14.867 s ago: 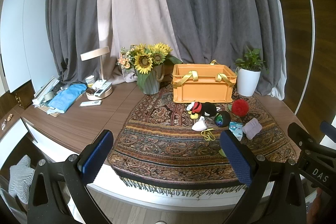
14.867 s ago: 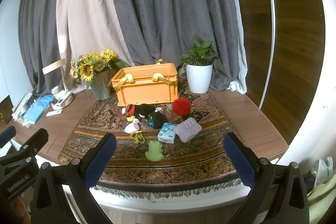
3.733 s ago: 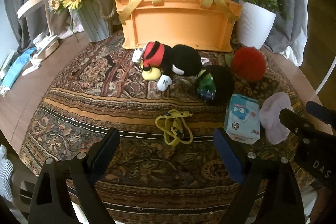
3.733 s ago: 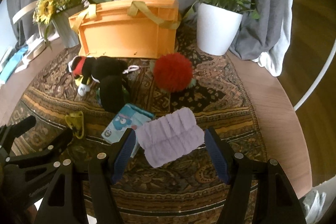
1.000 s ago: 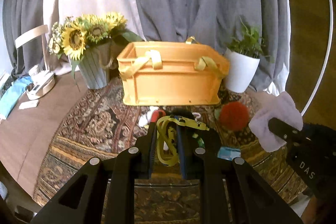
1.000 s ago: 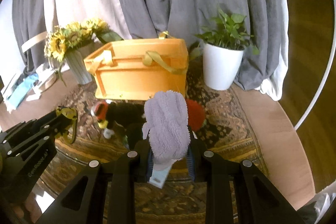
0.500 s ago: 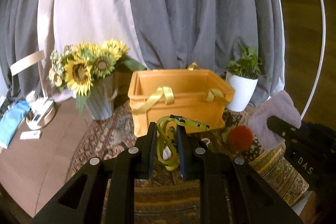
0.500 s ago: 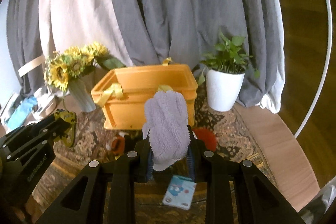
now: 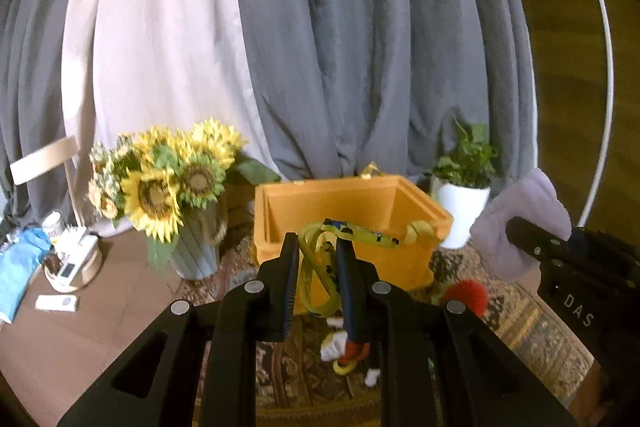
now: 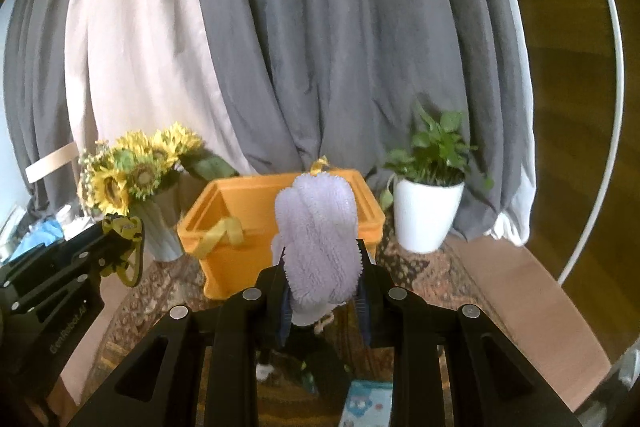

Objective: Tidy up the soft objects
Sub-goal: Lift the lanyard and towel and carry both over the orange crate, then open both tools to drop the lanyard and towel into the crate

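Above the rug (image 9: 532, 331) on the desk (image 9: 80, 327), both grippers hang in the air, facing the orange crate (image 9: 340, 203) near the desk's back edge. The left gripper (image 9: 318, 271) pinches a yellow strap (image 9: 316, 287), which dangles in loops between its fingers. The right gripper (image 10: 322, 283) is clamped on a lilac fuzzy cloth (image 10: 318, 231) that stands up from its jaws. A red pompom (image 9: 466, 297) and a plush toy (image 9: 352, 349) lie on the rug before the crate. Sunflowers (image 9: 160, 187) stand left of the crate, a potted plant (image 10: 430, 203) right.
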Demonstrator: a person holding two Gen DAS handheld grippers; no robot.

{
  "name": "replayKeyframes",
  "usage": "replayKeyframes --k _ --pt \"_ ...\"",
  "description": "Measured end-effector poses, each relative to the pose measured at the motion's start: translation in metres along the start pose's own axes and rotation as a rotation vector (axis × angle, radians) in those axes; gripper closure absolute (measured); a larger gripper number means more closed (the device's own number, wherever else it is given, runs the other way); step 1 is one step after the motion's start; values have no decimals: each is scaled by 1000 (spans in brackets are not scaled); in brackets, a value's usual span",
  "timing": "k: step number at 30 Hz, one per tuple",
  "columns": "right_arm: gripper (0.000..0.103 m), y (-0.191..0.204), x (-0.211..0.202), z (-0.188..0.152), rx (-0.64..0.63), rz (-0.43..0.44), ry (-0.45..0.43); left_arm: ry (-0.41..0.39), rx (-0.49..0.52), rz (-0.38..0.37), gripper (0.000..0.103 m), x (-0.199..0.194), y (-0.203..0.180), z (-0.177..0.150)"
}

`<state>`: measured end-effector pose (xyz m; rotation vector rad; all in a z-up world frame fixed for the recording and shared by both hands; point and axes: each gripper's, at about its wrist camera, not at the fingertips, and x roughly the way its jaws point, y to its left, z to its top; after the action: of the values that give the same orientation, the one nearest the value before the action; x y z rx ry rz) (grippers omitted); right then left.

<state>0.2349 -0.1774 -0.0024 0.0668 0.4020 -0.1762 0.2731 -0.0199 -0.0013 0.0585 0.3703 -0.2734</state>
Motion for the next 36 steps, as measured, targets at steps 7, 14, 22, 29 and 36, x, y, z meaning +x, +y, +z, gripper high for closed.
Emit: replayKeyframes --k 7,14,22,29,36 --pt "76 -6 17 25 -11 23 -34 -44 -4 28 83 12 -6 20" --pt "76 -12 37 44 -21 40 -57 -76 -4 51 83 32 -10 37" --pt "76 -15 70 61 -30 54 -79 -87 -3 68 83 67 -9 52" --pt "76 -11 114 70 -34 62 -51 -55 -11 78 83 111 0 59" --pt "76 -6 158 69 -44 67 8 -1 -14 72 83 154 8 58"
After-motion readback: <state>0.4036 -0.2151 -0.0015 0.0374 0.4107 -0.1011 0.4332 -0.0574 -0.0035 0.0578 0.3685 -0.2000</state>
